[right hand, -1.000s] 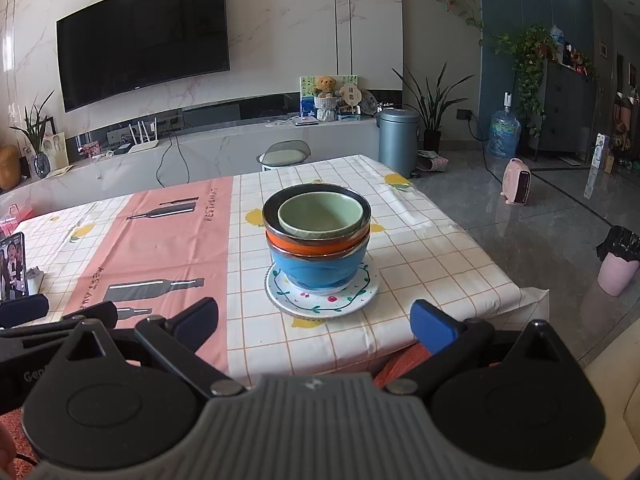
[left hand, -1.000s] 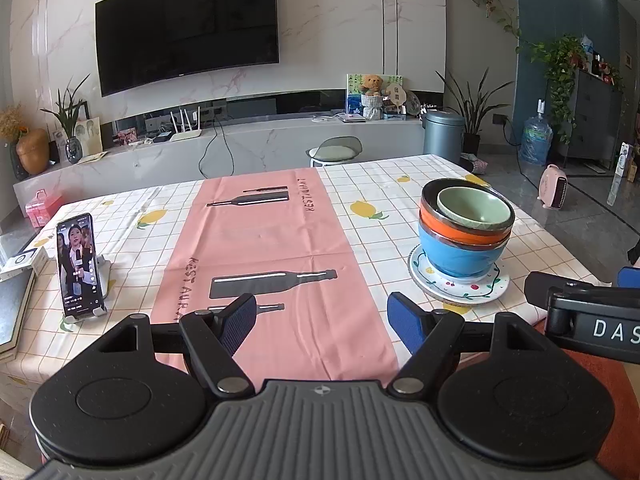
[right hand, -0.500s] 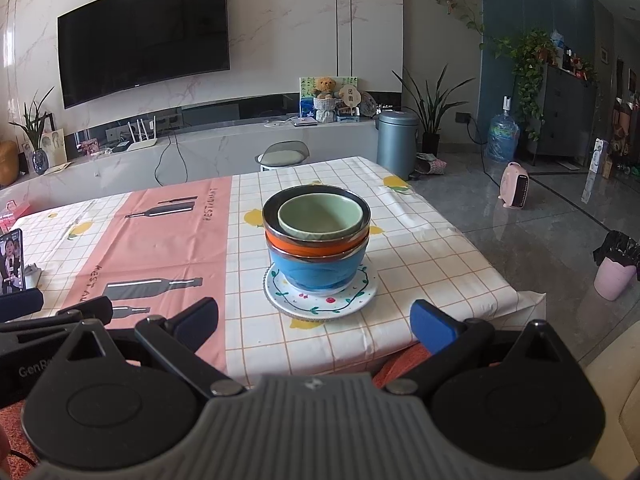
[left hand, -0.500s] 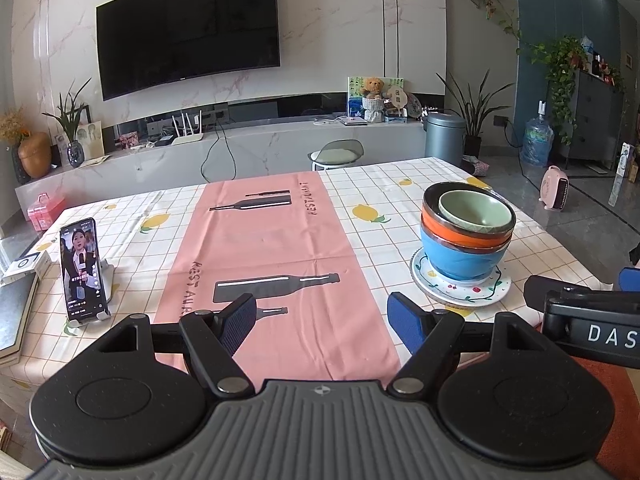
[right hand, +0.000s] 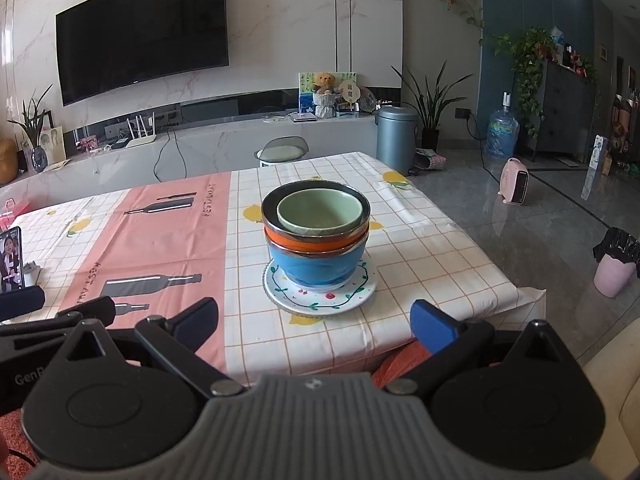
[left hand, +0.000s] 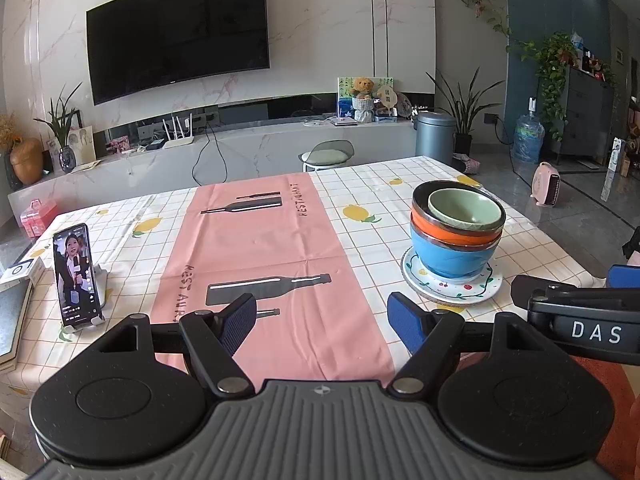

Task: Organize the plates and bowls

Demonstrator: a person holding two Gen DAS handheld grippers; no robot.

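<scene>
Your right gripper [right hand: 314, 322] has its jaws spread wide and holds nothing; your left gripper [left hand: 322, 318] is just as wide and just as empty. Both hang at the near edge of the table [right hand: 436, 248], short of the dishes.

From the right jaws the stack lies straight ahead, centred in the gap and a little beyond the fingertips. From the left jaws it sits ahead and off to the right, past the right finger. So your right hand looks the nearer and better lined up. The stack stands upright, its axis vertical, so a rim or side grip is what I would expect it to need.

Count: three bowls nested, a green bowl [right hand: 320, 212] inside an orange bowl [right hand: 316, 242], inside a blue bowl [right hand: 316, 266], all on one plate [right hand: 320, 298]. A phone [left hand: 76, 274] stands well off to the left.
</scene>
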